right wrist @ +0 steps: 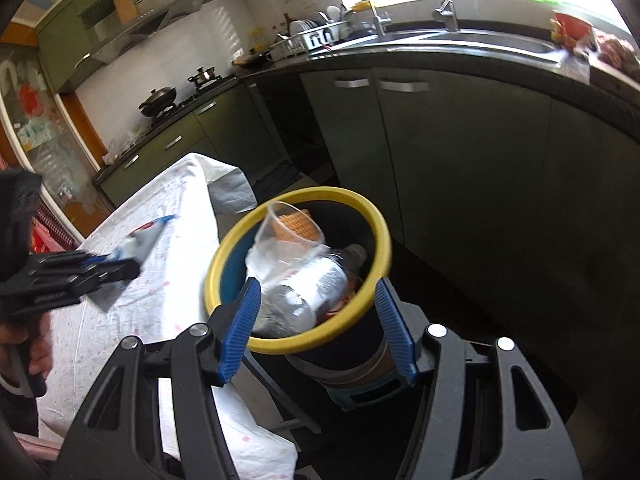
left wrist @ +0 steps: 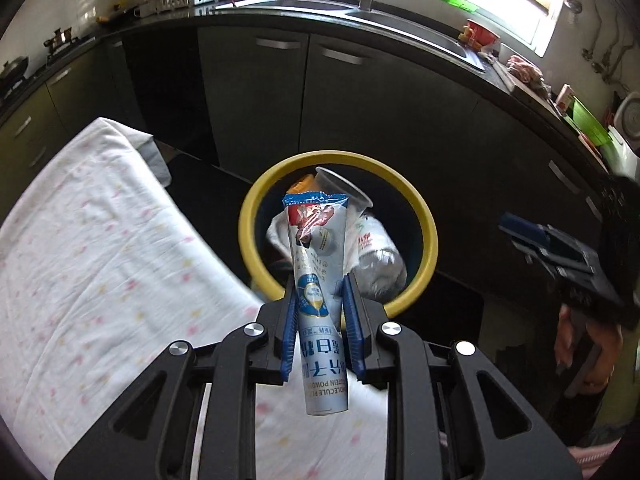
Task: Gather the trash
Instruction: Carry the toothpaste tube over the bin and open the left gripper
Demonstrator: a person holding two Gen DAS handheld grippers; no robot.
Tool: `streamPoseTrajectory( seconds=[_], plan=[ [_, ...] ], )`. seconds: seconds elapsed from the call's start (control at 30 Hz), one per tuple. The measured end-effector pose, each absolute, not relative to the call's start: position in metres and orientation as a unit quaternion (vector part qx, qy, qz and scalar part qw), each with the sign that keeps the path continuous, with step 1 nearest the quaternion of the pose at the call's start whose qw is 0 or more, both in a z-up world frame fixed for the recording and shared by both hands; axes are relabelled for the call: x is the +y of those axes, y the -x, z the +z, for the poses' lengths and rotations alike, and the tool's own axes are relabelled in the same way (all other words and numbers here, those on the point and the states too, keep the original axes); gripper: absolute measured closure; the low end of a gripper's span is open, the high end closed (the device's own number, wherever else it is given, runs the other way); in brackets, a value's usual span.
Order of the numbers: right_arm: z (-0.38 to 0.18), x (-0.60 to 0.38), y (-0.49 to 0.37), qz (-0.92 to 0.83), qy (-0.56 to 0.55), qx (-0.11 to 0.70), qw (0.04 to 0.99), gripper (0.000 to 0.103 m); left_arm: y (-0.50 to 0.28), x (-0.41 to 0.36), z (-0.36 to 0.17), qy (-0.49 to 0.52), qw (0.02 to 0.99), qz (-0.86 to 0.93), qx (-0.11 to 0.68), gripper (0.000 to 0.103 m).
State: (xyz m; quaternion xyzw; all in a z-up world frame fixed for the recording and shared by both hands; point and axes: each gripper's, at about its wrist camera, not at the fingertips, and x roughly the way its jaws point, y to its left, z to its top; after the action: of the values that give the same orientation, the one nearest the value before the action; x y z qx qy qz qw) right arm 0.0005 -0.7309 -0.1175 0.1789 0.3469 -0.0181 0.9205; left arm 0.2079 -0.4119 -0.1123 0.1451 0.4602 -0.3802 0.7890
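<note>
My left gripper is shut on a long white-and-blue powder sachet, whose torn top points at the yellow-rimmed trash bin just ahead. The bin holds a clear plastic cup, a crushed bottle and white wrappers. In the right wrist view my right gripper stands open, its blue pads framing the bin's near side without touching it. That view shows the left gripper over the table with the sachet. The right gripper appears to the right of the bin.
A table under a white patterned cloth lies left of the bin, which stands on a dark stool. Dark cabinets and a counter with a sink curve behind. A stove with pots is at far left. A hand grips the right handle.
</note>
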Motion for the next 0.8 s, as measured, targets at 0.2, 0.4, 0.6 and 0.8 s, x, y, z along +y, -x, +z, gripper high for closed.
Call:
streamPoseTrajectory(
  seconds=[0.2, 0.4, 0.6, 0.8],
  plan=[
    [-0.132, -0.75, 0.0, -0.021, -0.203, 0.353, 0.913, 0.046, -0.241, -0.461, -0.146, -0.097, 0.789, -0.34, 0.502, 0.081],
    [-0.14, -0.754, -0.005, -0.004, -0.215, 0.356, 0.909, 0.046, -0.258, -0.476, -0.175, -0.029, 0.805, -0.273, 0.526, 0.075],
    [-0.143, -0.754, -0.009, 0.013, -0.222, 0.355, 0.908, 0.046, -0.258, -0.475, -0.186, 0.007, 0.827, -0.229, 0.513, 0.047],
    [-0.138, -0.748, -0.006, 0.024, -0.215, 0.353, 0.91, 0.043, -0.239, -0.455, -0.17, -0.017, 0.847, -0.224, 0.481, 0.016]
  ],
)
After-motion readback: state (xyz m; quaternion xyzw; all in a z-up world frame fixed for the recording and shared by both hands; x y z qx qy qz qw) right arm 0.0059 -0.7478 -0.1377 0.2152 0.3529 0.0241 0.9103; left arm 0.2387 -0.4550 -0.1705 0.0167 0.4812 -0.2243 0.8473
